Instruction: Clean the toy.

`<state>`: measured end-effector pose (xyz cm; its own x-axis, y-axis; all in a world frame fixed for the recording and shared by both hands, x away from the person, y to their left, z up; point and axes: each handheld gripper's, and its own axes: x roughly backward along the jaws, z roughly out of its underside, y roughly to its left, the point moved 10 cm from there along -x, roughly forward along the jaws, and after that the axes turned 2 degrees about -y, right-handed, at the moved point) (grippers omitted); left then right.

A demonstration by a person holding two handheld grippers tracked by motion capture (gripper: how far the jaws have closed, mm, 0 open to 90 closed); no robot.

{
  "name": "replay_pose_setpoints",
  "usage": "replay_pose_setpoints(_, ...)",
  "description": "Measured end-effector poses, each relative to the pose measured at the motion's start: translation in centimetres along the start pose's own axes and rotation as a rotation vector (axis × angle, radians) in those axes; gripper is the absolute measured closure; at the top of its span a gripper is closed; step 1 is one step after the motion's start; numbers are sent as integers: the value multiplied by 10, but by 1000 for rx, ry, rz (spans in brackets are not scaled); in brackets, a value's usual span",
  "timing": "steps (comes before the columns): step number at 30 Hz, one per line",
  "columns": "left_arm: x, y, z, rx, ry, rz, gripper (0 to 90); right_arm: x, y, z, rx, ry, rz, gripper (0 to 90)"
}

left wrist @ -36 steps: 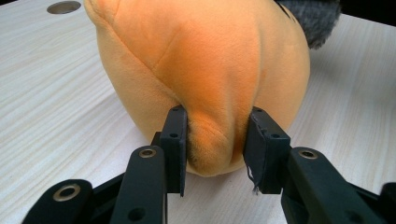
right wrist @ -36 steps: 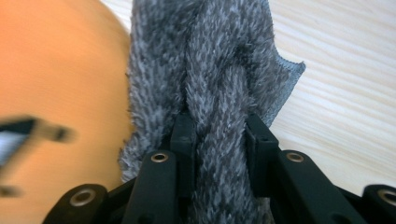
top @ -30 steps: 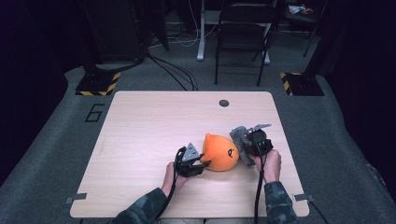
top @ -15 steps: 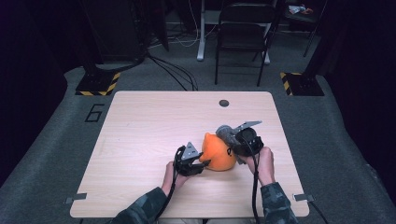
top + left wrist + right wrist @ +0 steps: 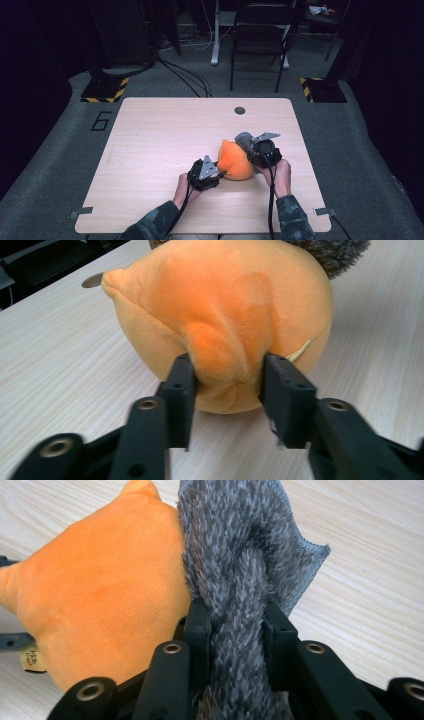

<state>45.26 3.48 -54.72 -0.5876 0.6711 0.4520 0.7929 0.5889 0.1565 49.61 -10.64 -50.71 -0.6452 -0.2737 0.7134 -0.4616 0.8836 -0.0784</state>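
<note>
An orange plush toy lies on the wooden table, right of the middle and near the front. My left gripper meets it from the left. Its jaws have just been closing and now pinch a bulging fold of the orange plush between the pads. My right gripper is at the toy's upper right side, shut on a grey fuzzy cloth. The cloth presses against the plush. A small tag hangs from the toy.
A dark round hole sits in the table's far edge area. Behind the table stand a folding chair and black stands with yellow-striped bases. Cables trail from both grippers toward the front edge.
My right gripper has moved left with the grey cloth, closer onto the top of the plush. The left hand has stayed where it was, holding the toy.
</note>
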Motion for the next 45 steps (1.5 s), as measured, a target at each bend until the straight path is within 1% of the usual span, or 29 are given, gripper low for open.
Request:
replay_pose_setpoints(2, 1, 1, 0, 16, 4, 2, 707, 0, 1, 0, 7, -2, 3, 702)
replay_pose_setpoints(4, 0, 1, -1, 38, 5, 4, 743, 1, 1, 0, 1, -6, 11, 702)
replay_pose_setpoints(5, 0, 1, -2, 44, 4, 5, 753, 1, 1, 0, 6, -4, 6, 702)
replay_pose_setpoints(7, 0, 0, -4, 58, 5, 2, 765, 4, -1, -1, -7, -1, 3, 703)
replay_pose_setpoints(9, 0, 0, -5, 67, 6, 1, 770, 10, -3, -4, -28, -12, 1, 705)
replay_pose_setpoints(10, 0, 1, -6, 73, 11, -2, 771, 14, -4, -6, -30, -12, -3, 706)
replay_pose_setpoints(11, 1, 2, -6, 95, 15, -3, 772, 17, -3, -10, -29, -25, -4, 707)
replay_pose_setpoints(14, 2, 2, -9, 129, 11, 6, 775, 30, 7, -21, -24, -58, -43, 709)
replay_pose_setpoints(16, 3, 0, -11, 149, 6, 15, 775, 38, 19, -30, -11, -88, -74, 708)
replay_pose_setpoints(18, 4, -1, -12, 156, 4, 22, 775, 42, 37, -36, 4, -103, -123, 708)
replay_pose_setpoints(19, 4, -2, -13, 166, 0, 26, 775, 43, 43, -37, 11, -106, -137, 708)
replay_pose_setpoints(20, 5, -2, -14, 162, 1, 26, 775, 41, 50, -38, 27, -105, -150, 708)
replay_pose_setpoints(21, 5, -2, -14, 159, 1, 24, 776, 39, 57, -37, 30, -92, -159, 708)
replay_pose_setpoints(22, 6, -2, -14, 165, -1, 23, 776, 35, 62, -35, 45, -83, -172, 708)
replay_pose_setpoints(23, 5, -1, -14, 164, -1, 24, 776, 30, 64, -32, 44, -67, -169, 708)
replay_pose_setpoints(24, 5, -1, -14, 158, 3, 26, 776, 26, 64, -29, 52, -61, -170, 709)
replay_pose_setpoints(25, 4, -1, -13, 161, 7, 29, 776, 22, 64, -27, 46, -61, -172, 710)
replay_pose_setpoints(27, 3, 0, -11, 155, 7, 26, 776, 18, 60, -23, 35, -49, -154, 713)
replay_pose_setpoints(28, 3, 0, -11, 162, 8, 32, 775, 16, 57, -23, 33, -52, -166, 715)
replay_pose_setpoints(30, 2, 1, -9, 157, 9, 28, 775, 14, 50, -21, 24, -44, -139, 718)
replay_pose_setpoints(31, 2, 1, -8, 164, 12, 33, 775, 13, 47, -19, 22, -43, -143, 718)
replay_pose_setpoints(34, 2, 0, -8, 154, 15, 38, 773, 11, 36, -15, -4, -38, -117, 719)
replay_pose_setpoints(35, 2, 0, -8, 155, 14, 40, 772, 12, 32, -14, -11, -36, -118, 719)
replay_pose_setpoints(37, 2, 1, -8, 150, 16, 41, 770, 11, 23, -11, -21, -30, -96, 719)
replay_pose_setpoints(39, 1, 1, -8, 153, 12, 43, 770, 11, 17, -8, -42, -24, -89, 719)
replay_pose_setpoints(40, 1, 1, -7, 155, 13, 45, 769, 9, 12, -6, -49, -16, -74, 719)
replay_pose_setpoints(41, 1, 1, -7, 155, 12, 45, 768, 8, 7, -4, -64, -9, -75, 719)
replay_pose_setpoints(42, 2, 1, -7, 155, 13, 46, 768, 6, 5, -3, -81, -13, -85, 719)
replay_pose_setpoints(45, 2, -1, -7, 150, 14, 50, 768, 4, -2, 2, -95, 1, -61, 720)
